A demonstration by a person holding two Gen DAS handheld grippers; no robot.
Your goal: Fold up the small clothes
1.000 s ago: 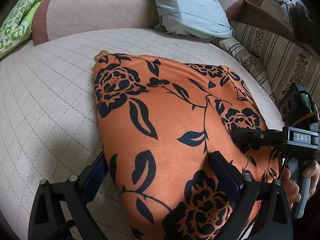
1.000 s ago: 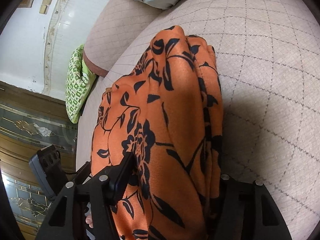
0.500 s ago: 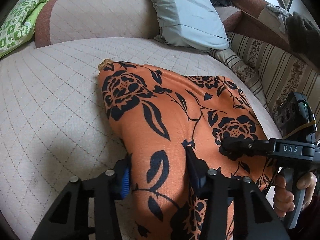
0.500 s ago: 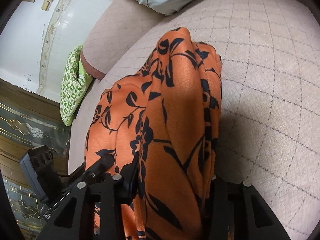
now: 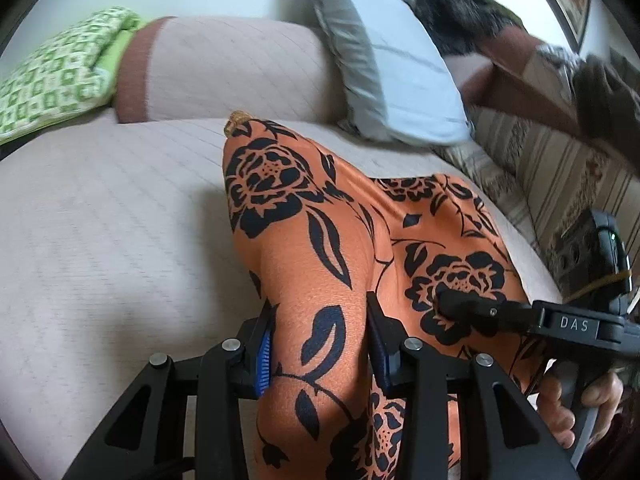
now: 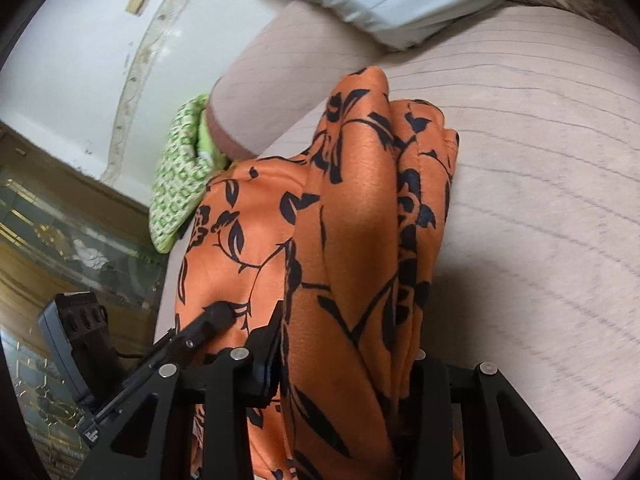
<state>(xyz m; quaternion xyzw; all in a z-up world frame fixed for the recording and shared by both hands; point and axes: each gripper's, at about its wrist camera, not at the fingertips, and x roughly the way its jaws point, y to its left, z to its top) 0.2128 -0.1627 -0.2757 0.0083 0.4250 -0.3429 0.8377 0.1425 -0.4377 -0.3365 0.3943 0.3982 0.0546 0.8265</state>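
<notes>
orange floral garment point(image 5: 320, 264) | bunched, lifted | above beige cushion point(image 5: 104, 216)

"DAS" in pale capitals on the black body of the right claw point(image 5: 460, 304), seen from the left wrist view. Right wrist view: no readable text.

Orange floral garment point(image 5: 304, 240) is smooth cloth with slight sheen; quilted cushion point(image 5: 100, 220) looks matt.

A fold of the orange garment printed with black flowers point(image 5: 320, 240) is clamped between the black fingers of the left gripper point(image 5: 320, 344). The cloth is spread over the beige quilted sofa cushion point(image 5: 112, 232). The right gripper point(image 5: 452, 306) is seen against the cloth's right side, its handle held by a hand point(image 5: 576, 412).
</notes>
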